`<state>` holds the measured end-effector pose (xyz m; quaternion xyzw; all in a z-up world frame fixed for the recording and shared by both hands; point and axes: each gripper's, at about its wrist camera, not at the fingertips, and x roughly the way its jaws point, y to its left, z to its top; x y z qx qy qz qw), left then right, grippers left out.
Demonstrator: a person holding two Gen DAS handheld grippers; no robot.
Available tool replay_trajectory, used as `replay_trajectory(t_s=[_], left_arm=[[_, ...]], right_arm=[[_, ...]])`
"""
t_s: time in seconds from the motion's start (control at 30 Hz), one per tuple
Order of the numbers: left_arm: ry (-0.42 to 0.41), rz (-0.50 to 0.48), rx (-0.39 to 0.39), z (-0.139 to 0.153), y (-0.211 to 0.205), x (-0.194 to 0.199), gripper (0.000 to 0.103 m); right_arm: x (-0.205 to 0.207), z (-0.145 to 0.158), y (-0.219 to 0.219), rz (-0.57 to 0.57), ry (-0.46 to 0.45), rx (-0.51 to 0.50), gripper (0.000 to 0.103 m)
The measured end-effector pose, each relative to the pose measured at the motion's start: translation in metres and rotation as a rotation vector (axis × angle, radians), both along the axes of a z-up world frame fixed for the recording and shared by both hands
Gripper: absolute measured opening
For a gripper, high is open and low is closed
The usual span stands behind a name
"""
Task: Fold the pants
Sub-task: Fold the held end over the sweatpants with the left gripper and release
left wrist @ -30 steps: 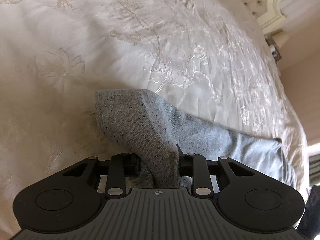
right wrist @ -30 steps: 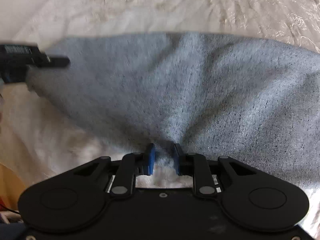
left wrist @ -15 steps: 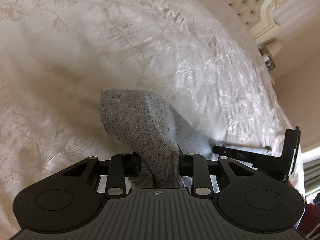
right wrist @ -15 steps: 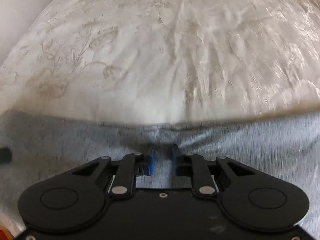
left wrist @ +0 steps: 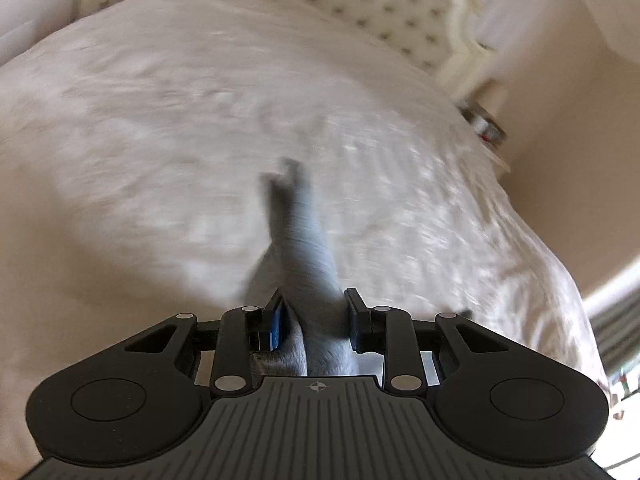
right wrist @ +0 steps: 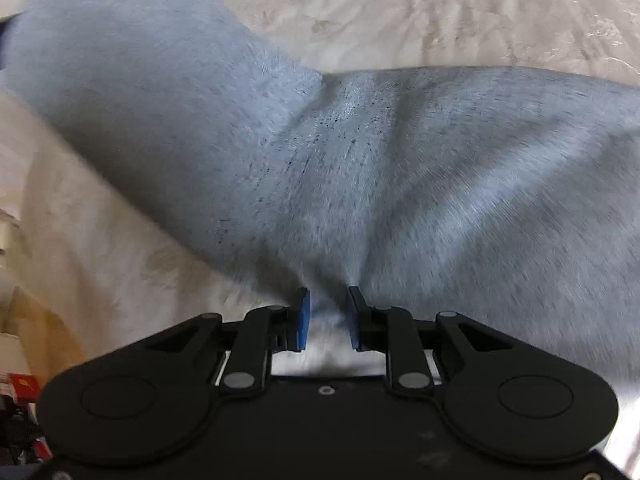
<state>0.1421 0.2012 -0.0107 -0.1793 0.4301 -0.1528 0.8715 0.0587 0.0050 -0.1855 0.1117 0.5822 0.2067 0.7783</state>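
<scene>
The grey pants [right wrist: 360,168] look soft, flecked and motion-blurred over the cream bedspread [left wrist: 160,140]; the left gripper [left wrist: 314,316] pinches a bunched strip. The right gripper [right wrist: 326,318] pinches a gathered fold; cloth fans outward.

Soft daylight, heavy motion blur, fisheye bend in both my wrist views.
Left view: bedspread [left wrist: 168,128] smeared into streaks, pants [left wrist: 304,240] soft at the far tip, headboard [left wrist: 384,12] curved by the lens, bright glare at the lower right edge; my left gripper [left wrist: 314,316] stays sharp. Right view: pants [right wrist: 360,168] blurred with shaded folds, corners dark; right gripper [right wrist: 327,318] crisp.
</scene>
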Motion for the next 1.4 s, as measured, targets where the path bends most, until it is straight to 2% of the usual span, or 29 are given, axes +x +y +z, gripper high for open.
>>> replay_trajectory(t_s=[0.1, 0.23, 0.3, 0.37, 0.43, 0.53, 0.73, 0.77, 0.87, 0.97, 1.03, 1.07, 1.17, 1.27, 1.4], left_arm=[[-0.005, -0.095, -0.034, -0.003, -0.066, 0.000, 0.027], [0.016, -0.222, -0.060, -0.028, -0.158, -0.007, 0.028], [0.026, -0.254, -0.046, -0.037, -0.188, -0.015, 0.028], [0.033, -0.248, -0.013, -0.044, -0.197, -0.024, 0.028], [0.050, -0.209, 0.017, -0.050, -0.188, -0.029, 0.028], [0.072, -0.111, 0.133, -0.059, -0.163, -0.041, 0.029], [0.228, 0.035, 0.286, -0.096, -0.094, -0.071, 0.029], [0.245, 0.050, 0.302, -0.102, -0.085, -0.075, 0.029], [0.286, 0.089, 0.324, -0.112, -0.068, -0.082, 0.029], [0.302, 0.131, 0.302, -0.117, -0.054, -0.080, 0.029], [0.300, 0.144, 0.296, -0.120, -0.052, -0.076, 0.030], [0.298, 0.146, 0.291, -0.121, -0.050, -0.075, 0.030], [0.284, 0.152, 0.294, -0.120, -0.044, -0.076, 0.035], [0.275, 0.157, 0.307, -0.122, -0.044, -0.078, 0.039], [0.252, 0.131, 0.318, -0.120, -0.053, -0.077, 0.040]], right_arm=[[-0.010, 0.016, -0.055, -0.117, -0.016, 0.045, 0.027], [-0.021, 0.016, -0.120, -0.187, -0.009, -0.004, 0.028], [-0.027, 0.014, -0.150, -0.206, -0.006, -0.028, 0.028], [-0.029, 0.013, -0.175, -0.220, -0.001, -0.026, 0.031], [-0.028, 0.015, -0.195, -0.214, -0.018, -0.020, 0.038], [-0.018, 0.018, -0.205, -0.187, -0.042, 0.048, 0.045], [0.041, -0.003, -0.166, -0.134, -0.023, 0.185, 0.062], [0.049, -0.004, -0.155, -0.134, -0.009, 0.187, 0.067], [0.068, -0.018, -0.139, -0.131, 0.041, 0.182, 0.068], [0.078, -0.029, -0.123, -0.128, 0.083, 0.191, 0.069], [0.085, -0.033, -0.113, -0.128, 0.135, 0.194, 0.024], [0.090, -0.034, -0.108, -0.130, 0.146, 0.196, 0.010], [0.089, -0.004, -0.098, -0.103, 0.079, 0.217, 0.010], [0.087, 0.040, -0.097, -0.096, -0.014, 0.252, 0.009], [0.077, 0.088, -0.118, -0.113, -0.104, 0.225, 0.009]])
